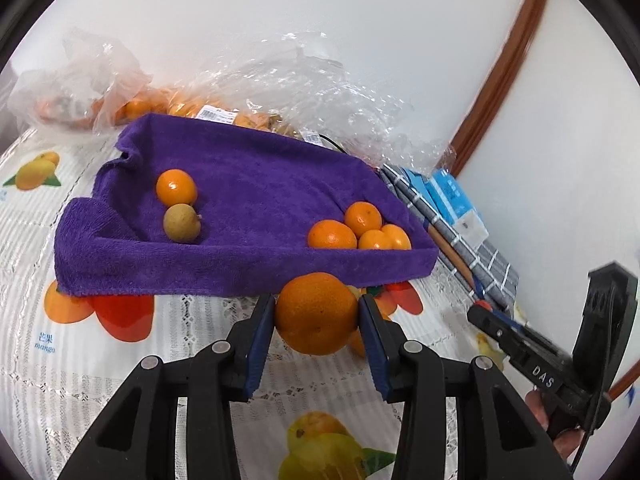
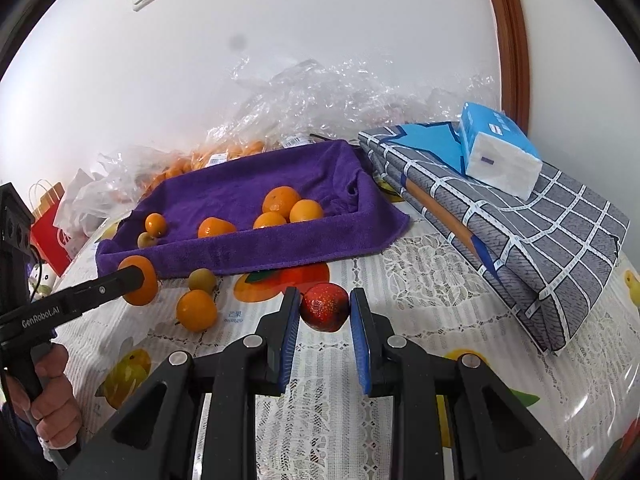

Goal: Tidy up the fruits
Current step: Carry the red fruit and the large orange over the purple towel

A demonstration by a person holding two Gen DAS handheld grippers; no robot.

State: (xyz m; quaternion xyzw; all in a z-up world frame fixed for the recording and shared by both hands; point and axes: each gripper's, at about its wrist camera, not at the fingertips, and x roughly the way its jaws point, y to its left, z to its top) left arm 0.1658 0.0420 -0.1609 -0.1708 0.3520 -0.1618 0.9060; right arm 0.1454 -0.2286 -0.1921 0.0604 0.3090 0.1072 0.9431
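My left gripper [image 1: 317,308] is shut on a large orange [image 1: 316,314], held just in front of a purple towel-lined tray [image 1: 240,268]. The tray holds several small oranges [image 1: 334,234] at its right and one orange [image 1: 176,187] with a tan longan [image 1: 182,223] at its left. My right gripper [image 2: 325,306] is shut on a red strawberry-like fruit [image 2: 325,307] above the tablecloth. In the right wrist view the left gripper [image 2: 132,278] holds its orange [image 2: 142,280] by the tray [image 2: 280,244]. A loose orange [image 2: 197,310] and a longan [image 2: 202,280] lie on the cloth.
Clear plastic bags of oranges [image 1: 192,108] lie behind the tray against the wall. A folded grey checked cloth [image 2: 520,220] with a tissue pack [image 2: 500,152] sits at the right. A red paper bag [image 2: 50,224] stands at the far left. The tablecloth [image 2: 420,280] has fruit prints.
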